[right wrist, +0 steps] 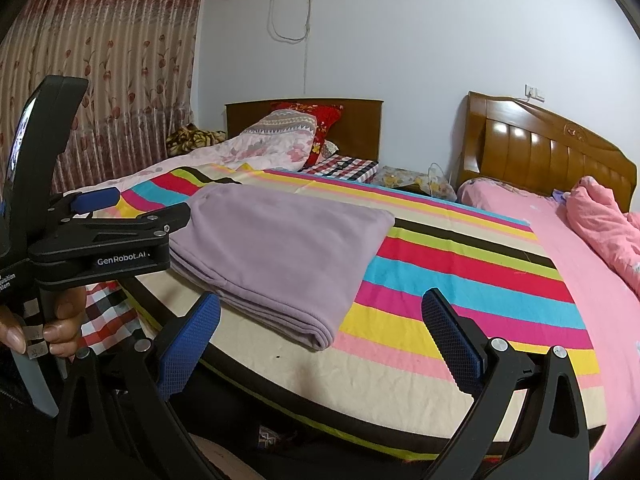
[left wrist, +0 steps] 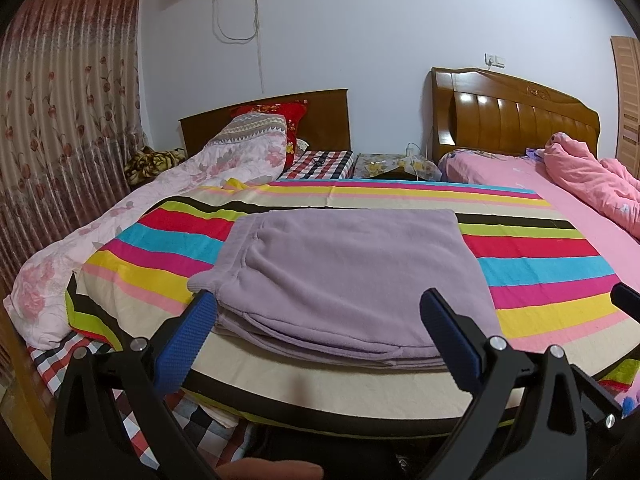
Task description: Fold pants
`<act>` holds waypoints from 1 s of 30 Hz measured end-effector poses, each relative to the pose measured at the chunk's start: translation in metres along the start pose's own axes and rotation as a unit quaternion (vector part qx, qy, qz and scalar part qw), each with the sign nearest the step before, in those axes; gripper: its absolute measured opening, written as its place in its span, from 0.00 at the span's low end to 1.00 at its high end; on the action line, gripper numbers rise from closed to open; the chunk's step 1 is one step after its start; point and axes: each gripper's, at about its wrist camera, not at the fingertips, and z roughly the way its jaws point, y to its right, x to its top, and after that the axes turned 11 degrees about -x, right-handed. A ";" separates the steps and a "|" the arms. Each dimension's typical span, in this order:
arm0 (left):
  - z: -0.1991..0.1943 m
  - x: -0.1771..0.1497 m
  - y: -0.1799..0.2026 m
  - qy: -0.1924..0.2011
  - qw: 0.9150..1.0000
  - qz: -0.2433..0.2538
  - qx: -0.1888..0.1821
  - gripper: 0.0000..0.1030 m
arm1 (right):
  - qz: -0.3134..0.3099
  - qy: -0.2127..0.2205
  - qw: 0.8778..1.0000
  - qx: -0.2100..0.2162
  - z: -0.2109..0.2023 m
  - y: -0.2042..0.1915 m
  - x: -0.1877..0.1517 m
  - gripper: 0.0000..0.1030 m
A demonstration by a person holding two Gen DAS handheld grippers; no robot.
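The lilac fleece pants lie folded in a soft rectangle on the striped blanket. Left gripper and right gripper, at six o'clock, have jaws released.

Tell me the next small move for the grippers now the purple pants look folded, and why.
Probably ease both grippers back from the bed. The purple pants already lie in a compact stacked rectangle on the striped sheet. The left gripper and right gripper are both open and holding nothing, so no fold seems left.
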 end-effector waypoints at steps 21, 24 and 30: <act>0.002 0.004 -0.004 -0.002 1.000 0.000 -0.002 0.99 | 0.001 0.001 1.000 0.000 0.001 0.001 0.000 0.95; 0.002 0.004 -0.004 -0.002 1.000 0.000 -0.004 0.99 | 0.001 0.001 1.000 0.000 0.001 0.001 0.000 0.95; 0.003 0.005 -0.007 -0.005 1.000 0.001 -0.007 0.99 | 0.001 0.000 1.000 0.001 0.001 0.001 0.000 0.95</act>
